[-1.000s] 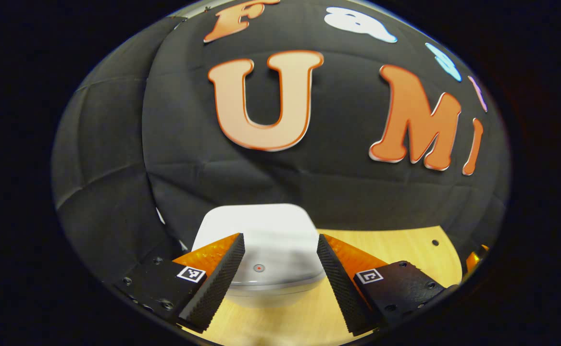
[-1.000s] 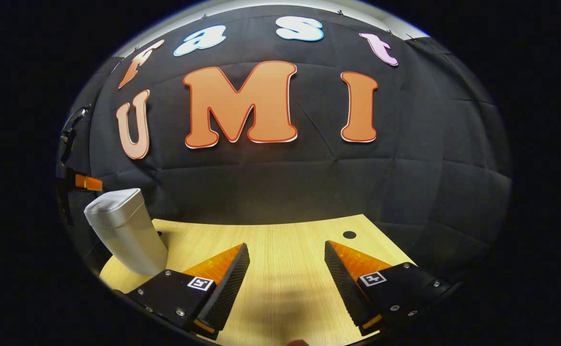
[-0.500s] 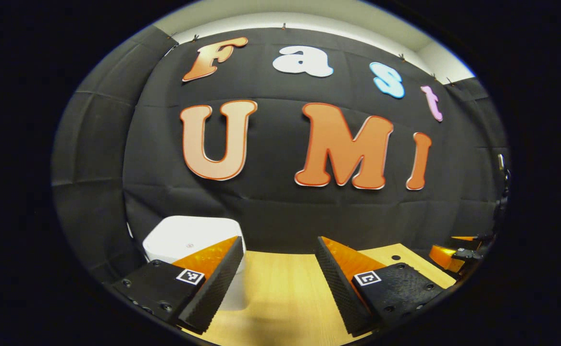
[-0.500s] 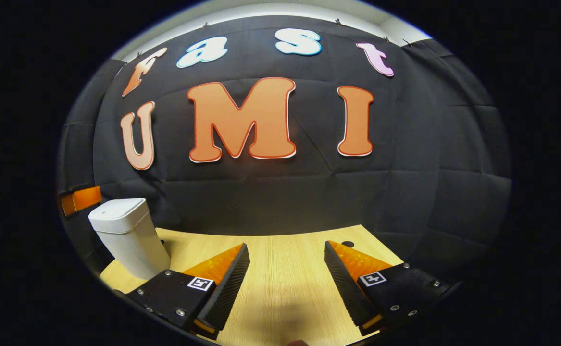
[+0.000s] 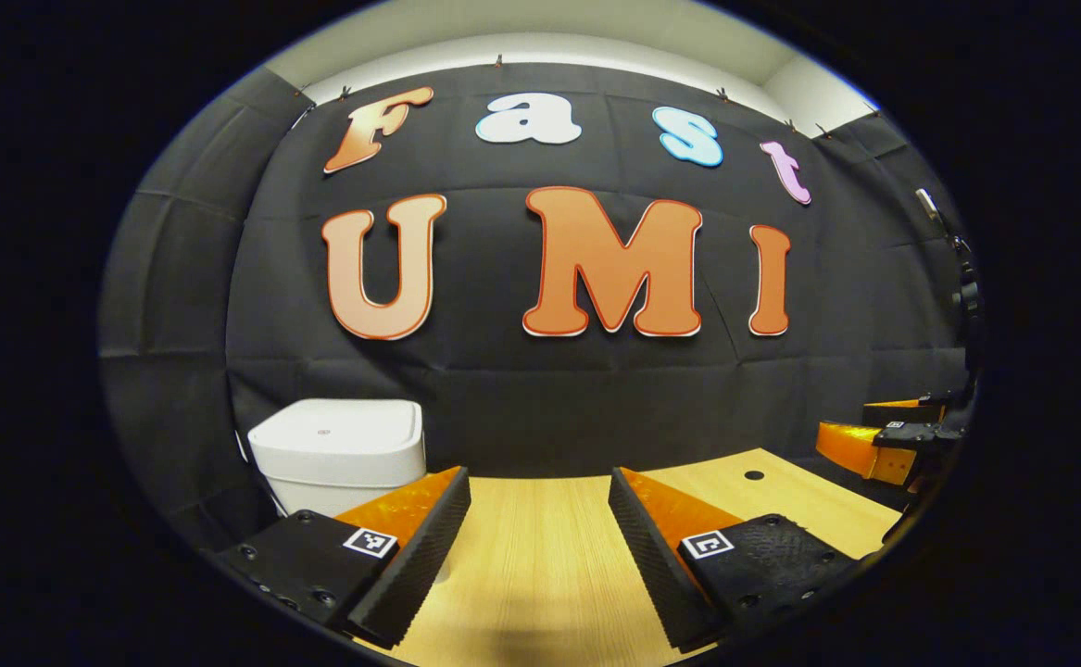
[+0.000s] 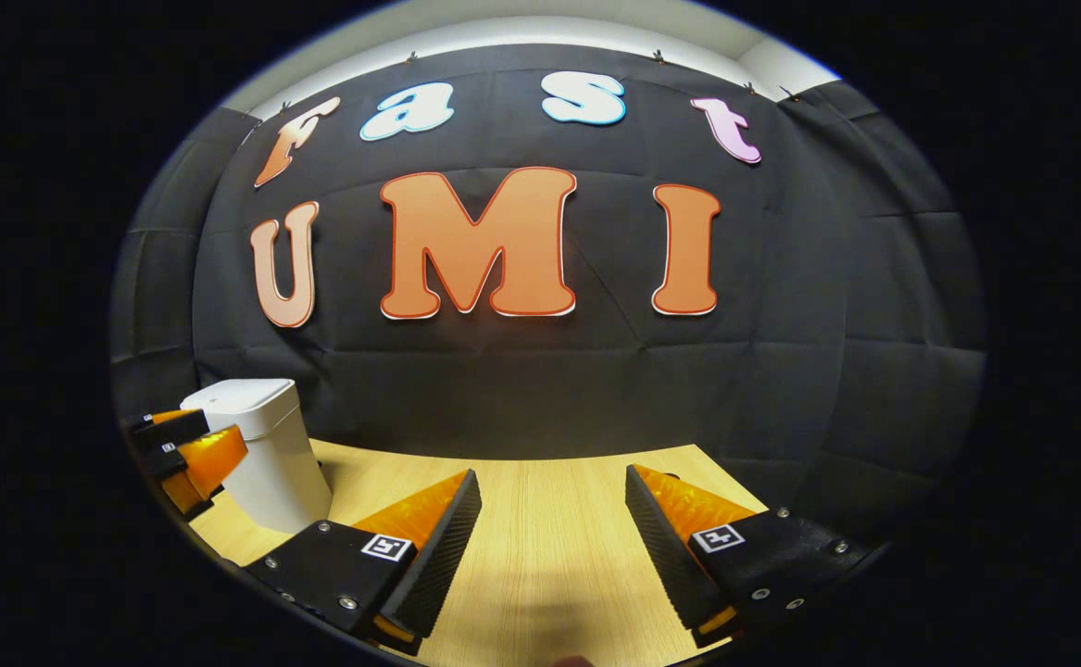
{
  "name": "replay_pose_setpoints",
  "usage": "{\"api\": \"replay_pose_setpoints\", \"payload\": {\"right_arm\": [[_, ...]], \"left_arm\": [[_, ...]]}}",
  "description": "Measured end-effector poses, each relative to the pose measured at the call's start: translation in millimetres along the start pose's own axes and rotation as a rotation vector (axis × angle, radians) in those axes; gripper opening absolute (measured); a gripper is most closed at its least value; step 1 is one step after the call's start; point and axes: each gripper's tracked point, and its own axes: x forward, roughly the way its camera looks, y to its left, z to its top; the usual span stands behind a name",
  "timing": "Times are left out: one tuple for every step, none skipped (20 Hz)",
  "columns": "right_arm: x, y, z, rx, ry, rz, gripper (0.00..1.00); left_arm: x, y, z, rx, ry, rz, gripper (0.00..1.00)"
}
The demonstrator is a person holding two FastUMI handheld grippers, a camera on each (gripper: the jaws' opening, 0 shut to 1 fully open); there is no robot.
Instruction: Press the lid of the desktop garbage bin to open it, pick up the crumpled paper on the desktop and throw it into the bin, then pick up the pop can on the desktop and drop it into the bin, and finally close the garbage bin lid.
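Desk (image 6: 540, 519) open mid/right; bin (image 6: 267, 454) blocks far left.

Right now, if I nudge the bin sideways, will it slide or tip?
The bin looks like thin plastic, so probably light and apt to slide on the smooth table. It is taller than wide and seems to narrow toward its base, so a high push may tip it. Its lid sits closed.

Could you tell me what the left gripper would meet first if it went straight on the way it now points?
Probably only bare table, then the black cloth wall. The left gripper is open, and the bin stands off to its left.
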Motion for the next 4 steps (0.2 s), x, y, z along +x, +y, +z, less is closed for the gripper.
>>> {"api": "replay_pose_setpoints", "payload": {"right_arm": [[-0.7, 0.0, -0.5, -0.001, -0.001, 0.000, 0.94], [-1.9, 0.4, -0.9, -0.005, -0.001, 0.000, 0.94], [-2.7, 1.0, -2.2, -0.009, -0.001, 0.000, 0.94], [-2.8, 2.4, -2.6, -0.007, -0.001, 0.005, 0.94]], "left_arm": [[-0.6, -1.7, -0.9, 0.002, -0.004, 0.003, 0.95], [-1.2, -2.3, -2.2, 0.005, -0.001, 0.005, 0.95], [-0.7, -1.4, -4.9, 0.008, -0.003, 0.009, 0.95], [-0.6, -1.0, -5.2, 0.006, 0.000, 0.007, 0.95]]}}
